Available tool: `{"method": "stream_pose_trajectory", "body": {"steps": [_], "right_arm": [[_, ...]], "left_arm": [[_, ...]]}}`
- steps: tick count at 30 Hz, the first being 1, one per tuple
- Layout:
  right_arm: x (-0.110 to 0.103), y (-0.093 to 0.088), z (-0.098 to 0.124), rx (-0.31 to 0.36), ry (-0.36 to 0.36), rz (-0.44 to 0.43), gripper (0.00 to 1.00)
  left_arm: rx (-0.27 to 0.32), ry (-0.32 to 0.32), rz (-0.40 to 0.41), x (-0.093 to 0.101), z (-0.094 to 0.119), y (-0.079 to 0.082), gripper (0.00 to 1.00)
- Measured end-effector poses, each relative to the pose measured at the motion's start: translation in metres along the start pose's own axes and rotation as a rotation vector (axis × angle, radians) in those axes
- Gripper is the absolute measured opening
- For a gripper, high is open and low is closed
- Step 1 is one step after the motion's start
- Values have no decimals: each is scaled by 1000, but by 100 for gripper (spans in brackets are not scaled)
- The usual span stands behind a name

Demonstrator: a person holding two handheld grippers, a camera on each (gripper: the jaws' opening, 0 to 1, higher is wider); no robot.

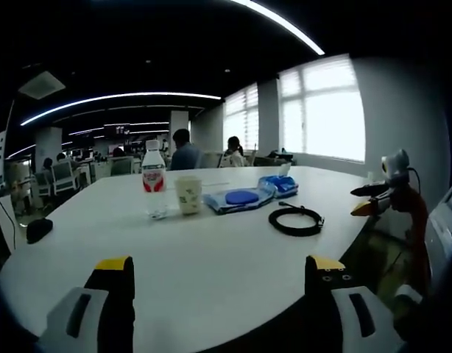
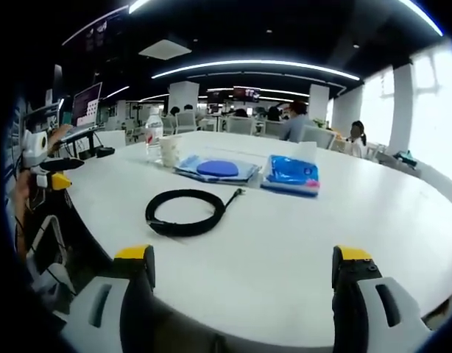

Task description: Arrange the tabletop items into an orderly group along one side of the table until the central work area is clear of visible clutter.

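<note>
Nearest the lens in the left gripper view, the left hand-held gripper [image 1: 220,276] hangs released, its yellow-tipped jaws spread wide over bare white worktop [image 1: 211,272] and gripping nothing; in the right gripper view the right hand-held gripper [image 2: 243,266] is likewise spread and empty, poised at the worktop's near edge. From the right gripper, the closest item is the coiled black cable [image 2: 185,211] at about 11 o'clock, a slim, matte, rubbery loop lying flat with one plug end trailing toward 1 o'clock. Beyond it, toward 12 o'clock, lie a glossy blue soft pack [image 2: 291,173] and, just beside it at 11 o'clock, a flat clear sleeve holding a blue disc [image 2: 217,168]; farther still stand a paper cup [image 2: 169,151] and a clear plastic water bottle [image 2: 153,134] with a red label, upright and close together. A small dark object that looks like a mouse [image 1: 39,229] sits apart at 9 o'clock in the left gripper view. Nothing appears gathered yet, so the first pickup is probably the step in hand. The cable seems the natural start: pinch both strands of the loop at one spot so the coil stays together, lift rather than drag, and set it near the packs. The bottle is tall and smooth, so I would grip it low on the body.
</note>
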State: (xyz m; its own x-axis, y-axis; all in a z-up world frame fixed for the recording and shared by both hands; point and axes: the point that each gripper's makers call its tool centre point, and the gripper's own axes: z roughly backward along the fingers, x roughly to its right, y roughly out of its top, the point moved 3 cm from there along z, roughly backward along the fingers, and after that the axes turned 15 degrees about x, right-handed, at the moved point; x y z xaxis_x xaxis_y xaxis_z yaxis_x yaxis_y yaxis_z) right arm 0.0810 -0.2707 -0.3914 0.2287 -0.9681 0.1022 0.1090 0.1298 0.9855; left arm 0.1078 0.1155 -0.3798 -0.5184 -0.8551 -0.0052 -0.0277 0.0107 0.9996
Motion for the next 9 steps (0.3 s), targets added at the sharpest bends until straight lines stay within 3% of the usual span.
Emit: {"method": "stream_pose_trajectory", "body": {"steps": [9], "right_arm": [[-1,1,0,-3,-3,3,98]], "left_arm": [[7,7,8,-3,1,0,96]]}}
